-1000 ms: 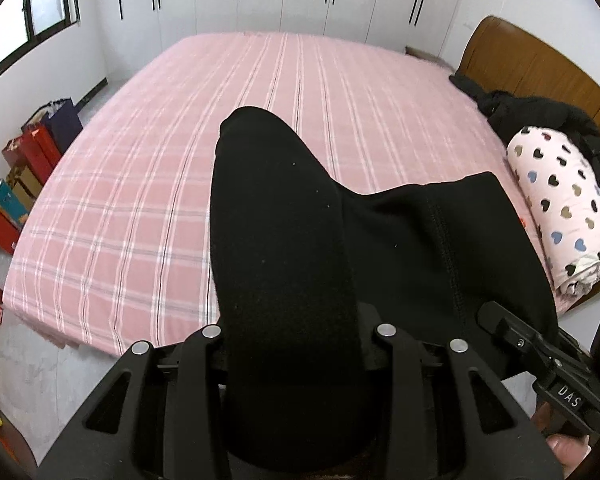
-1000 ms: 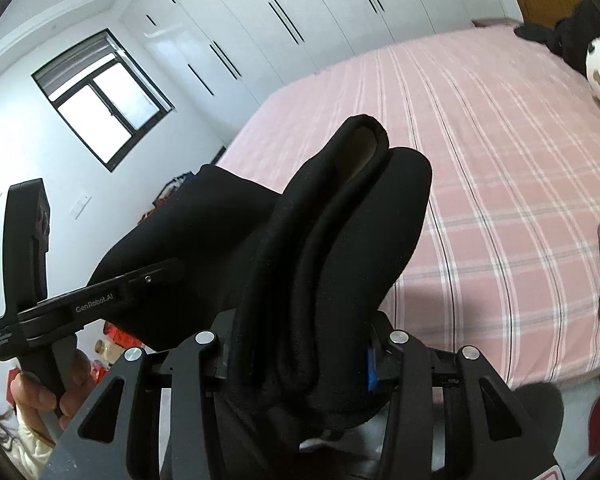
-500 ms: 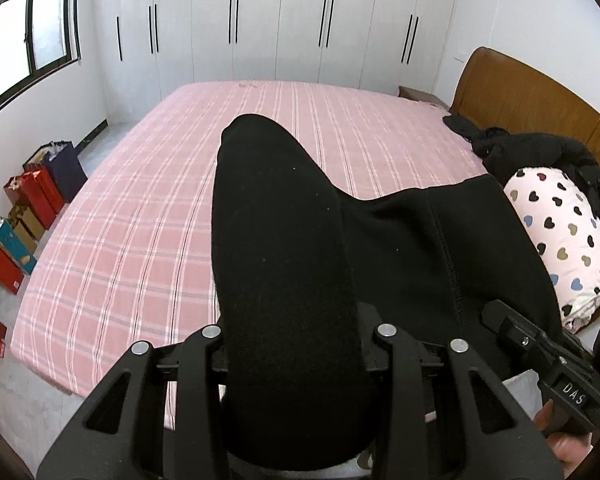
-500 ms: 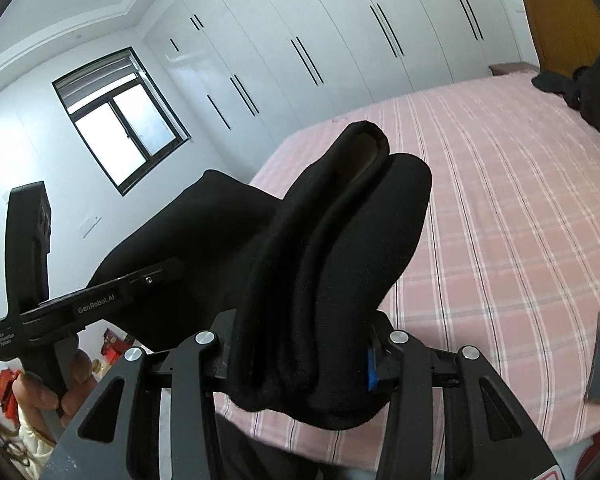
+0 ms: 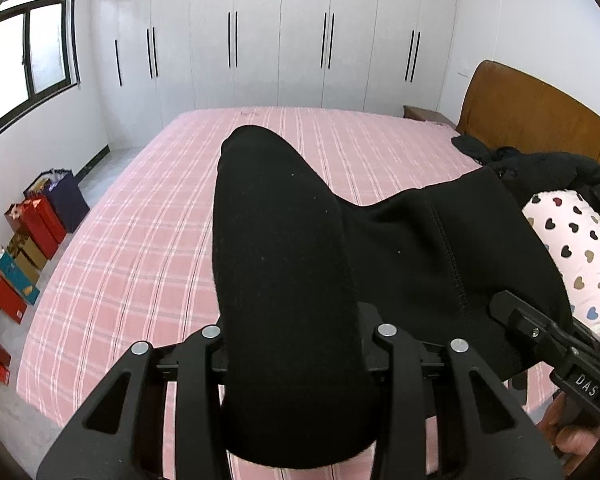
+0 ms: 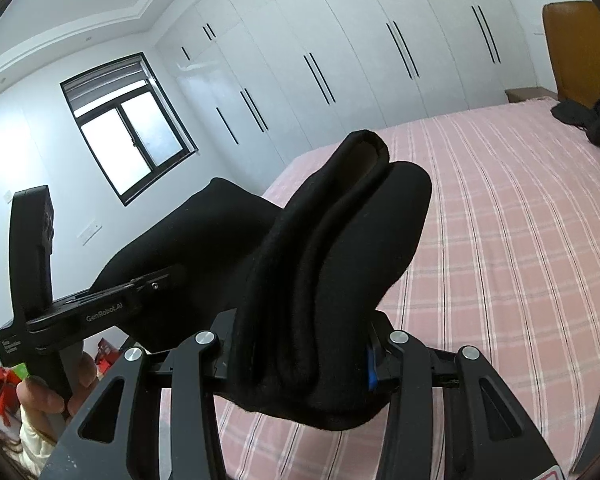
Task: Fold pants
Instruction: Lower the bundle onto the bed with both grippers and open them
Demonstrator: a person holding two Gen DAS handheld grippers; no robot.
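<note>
Clearly, we hold the thick, matte black knit pants bunched into soft rounded rolls, stretched between both tools above the pink plaid bedsheet. Our left gripper clamps one smooth fold, its jaws narrow around the fabric. Our right gripper pinches a layered, seamed bundle the same way. Both tools tilt downward toward the bed, and fingers wrap the left handle in the right wrist view.

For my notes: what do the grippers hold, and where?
Both hold the black pants: left gripper and right gripper each clamp a bunched edge.
</note>
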